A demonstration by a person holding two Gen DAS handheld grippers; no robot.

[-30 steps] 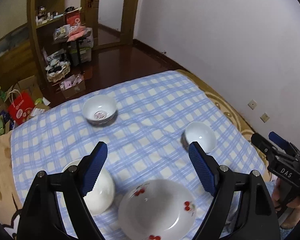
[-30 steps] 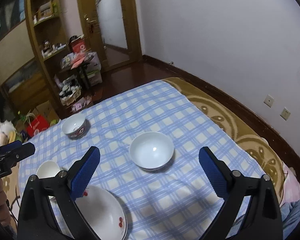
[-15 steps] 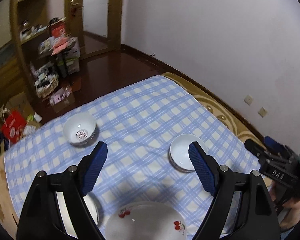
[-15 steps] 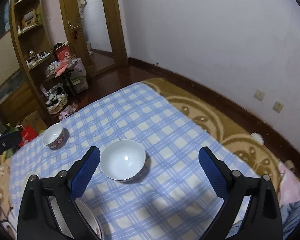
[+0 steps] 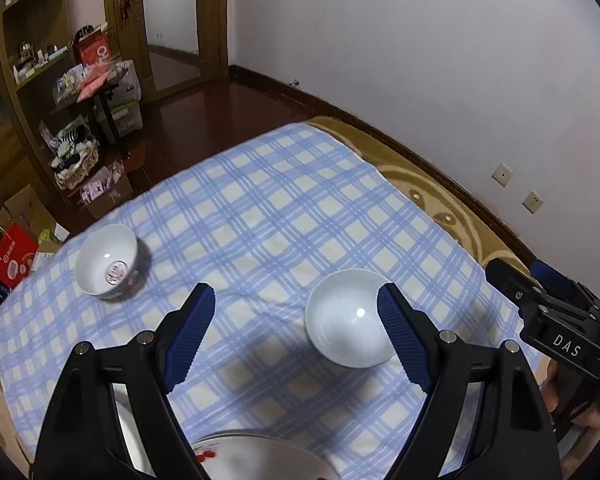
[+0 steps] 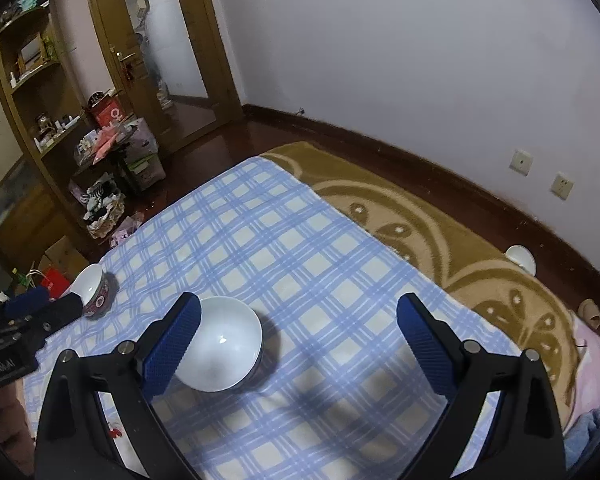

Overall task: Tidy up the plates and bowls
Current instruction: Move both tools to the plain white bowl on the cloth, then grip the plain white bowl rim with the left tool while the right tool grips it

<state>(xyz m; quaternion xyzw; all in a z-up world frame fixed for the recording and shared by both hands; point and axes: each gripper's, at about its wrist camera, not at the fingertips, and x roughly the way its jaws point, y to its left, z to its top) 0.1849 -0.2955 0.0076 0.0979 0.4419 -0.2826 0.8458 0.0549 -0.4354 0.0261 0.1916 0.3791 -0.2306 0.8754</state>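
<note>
Left wrist: we've pushed forward, the left gripper (image 5: pixel 296 336) spread and empty, the plain white bowl (image 5: pixel 346 318) by its right pad, the patterned bowl (image 5: pixel 108 266) far left.

Right wrist: the right gripper (image 6: pixel 298 340) gapes, empty; the bowl now sits at its left pad. Likely bowl pickup next.

The checked cloth (image 5: pixel 284 216) is soft woven fabric, matt, rumpled in low folds. The white bowl (image 5: pixel 346 330) looks like glazed ceramic, smooth and glossy, with a bright glint inside. The patterned bowl (image 5: pixel 107 266) has the same shiny glaze. The plate (image 5: pixel 260 460) with red cherries is glossy ceramic too. The left gripper (image 5: pixel 296 336) has matt black plastic arms, finely ribbed blue rubbery pads and small bare metal screws. The brown blanket (image 6: pixel 440 236) looks fuzzy. The floor (image 5: pixel 204 116) is polished dark wood.
</note>
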